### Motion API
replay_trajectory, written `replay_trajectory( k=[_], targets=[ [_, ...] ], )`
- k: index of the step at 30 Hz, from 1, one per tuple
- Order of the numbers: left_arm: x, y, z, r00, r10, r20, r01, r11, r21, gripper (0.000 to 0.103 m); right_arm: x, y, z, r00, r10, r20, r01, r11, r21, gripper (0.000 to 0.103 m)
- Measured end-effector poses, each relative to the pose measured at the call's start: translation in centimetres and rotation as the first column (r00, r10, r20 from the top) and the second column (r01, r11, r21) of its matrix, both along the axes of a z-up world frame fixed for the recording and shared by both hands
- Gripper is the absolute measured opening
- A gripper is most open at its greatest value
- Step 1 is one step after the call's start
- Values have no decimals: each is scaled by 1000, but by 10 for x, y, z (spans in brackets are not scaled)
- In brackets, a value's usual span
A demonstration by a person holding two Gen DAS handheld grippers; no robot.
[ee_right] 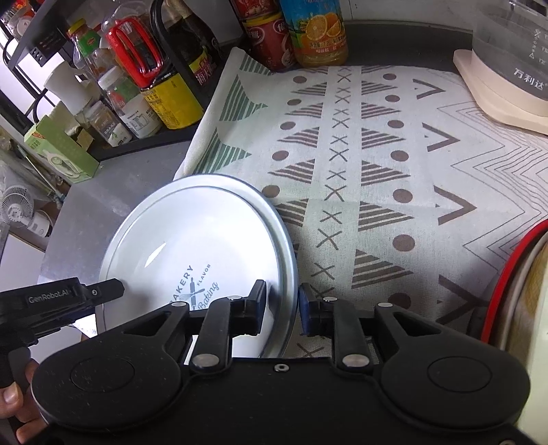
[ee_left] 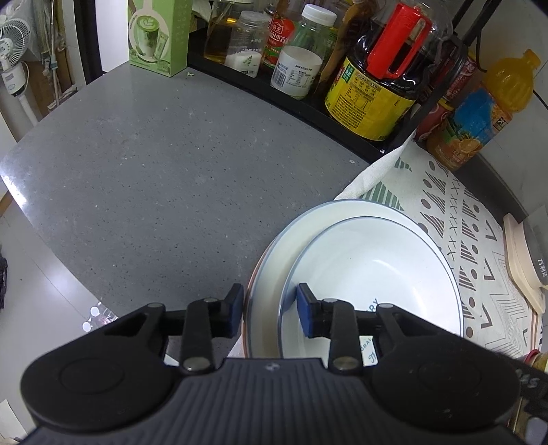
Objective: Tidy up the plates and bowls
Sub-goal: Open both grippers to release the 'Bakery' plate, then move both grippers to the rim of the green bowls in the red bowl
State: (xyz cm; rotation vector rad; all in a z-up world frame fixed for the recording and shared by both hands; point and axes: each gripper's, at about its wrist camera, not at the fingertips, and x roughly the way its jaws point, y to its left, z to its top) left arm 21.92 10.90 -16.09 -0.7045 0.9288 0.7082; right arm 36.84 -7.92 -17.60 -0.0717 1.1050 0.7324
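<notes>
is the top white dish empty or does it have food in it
Empty. The top dish shows only a clean white inside with its printed bakery logo. It sits stacked in a larger plate on the patterned cloth.

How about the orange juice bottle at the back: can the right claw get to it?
Probably yes. The right claw, jaws open astride the plate rim, would only have to lift clear; bare patterned cloth lies between it and the orange juice bottle.

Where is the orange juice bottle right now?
The orange juice bottle stands at the back of the counter, behind the patterned cloth, right beside a red can.
</notes>
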Motion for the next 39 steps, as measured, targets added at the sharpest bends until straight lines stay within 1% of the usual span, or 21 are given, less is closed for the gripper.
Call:
replay_trajectory(
  k=[2, 4, 5, 6, 8, 9, 10, 11, 12, 13, 14, 15, 16, 18, 21, 28, 34, 39],
  targets=[
    [2, -1, 0, 1000, 1, -18, -1, 1000, -1, 32, -1, -3, 5, 1000, -3, -2, 3, 1000, 30, 33],
    [1, -2, 1, 1000, 10, -29, -10, 1000, -1, 33, -2, -6, 12, 1000, -5, 12, 5, 999, 49, 51],
    [0, -4, 4, 999, 15, -34, -15, 1000, 12, 33, -4, -7, 16, 1000, -2, 22, 0, 998, 57, 54],
    [0, -5, 7, 999, 13, -41, -12, 1000, 24, 36, -5, -9, 20, 1000, 1, 30, -3, 998, 67, 59],
    [3, -9, 14, 999, -5, -46, 6, 1000, 29, 39, -8, -15, 30, 999, 0, 46, -4, 996, 87, 66],
    [4, -11, 17, 999, -14, -48, 16, 1000, 27, 44, -10, -19, 35, 998, -1, 58, -5, 995, 101, 73],
    [5, -15, 21, 999, -24, -48, 25, 999, 27, 48, -12, -23, 41, 997, -4, 74, -5, 994, 112, 83],
    [7, -18, 26, 998, -30, -47, 32, 999, 31, 51, -13, -27, 47, 995, -10, 94, -1, 993, 116, 87],
    [8, -21, 30, 998, -35, -45, 36, 999, 36, 59, -14, -30, 52, 993, -16, 118, 3, 994, 113, 94],
    [8, -26, 34, 998, -39, -40, 41, 998, 41, 67, -16, -33, 57, 989, -21, 145, 6, 994, 105, 98],
    [9, -30, 38, 999, -41, -35, 43, 998, 47, 69, -18, -37, 61, 985, -27, 168, 10, 995, 99, 100],
    [10, -34, 42, 999, -43, -31, 44, 998, 52, 73, -20, -42, 65, 982, -35, 187, 16, 995, 100, 103],
    [11, -39, 46, 998, -51, -26, 53, 997, 56, 76, -21, -47, 68, 977, -45, 207, 24, 994, 104, 103],
    [15, -48, 52, 997, -82, -18, 83, 995, 62, 78, -22, -59, 74, 970, -74, 232, 49, 992, 113, 103],
    [20, -63, 60, 992, -122, 1, 122, 989, 79, 82, -22, -76, 79, 962, -122, 245, 95, 988, 119, 103],
    [36, -98, 69, 979, -198, 49, 194, 977, 84, 83, -31, -114, 89, 934, -198, 297, 166, 977, 132, 103],
    [55, -131, 74, 955, -284, 83, 278, 957, 85, 83, -29, -147, 91, 916, -254, 311, 218, 965, 147, 103],
    [68, -154, 80, 936, -333, 116, 326, 942, 76, 83, -29, -172, 92, 902, -299, 312, 264, 953, 151, 103]
  ],
)
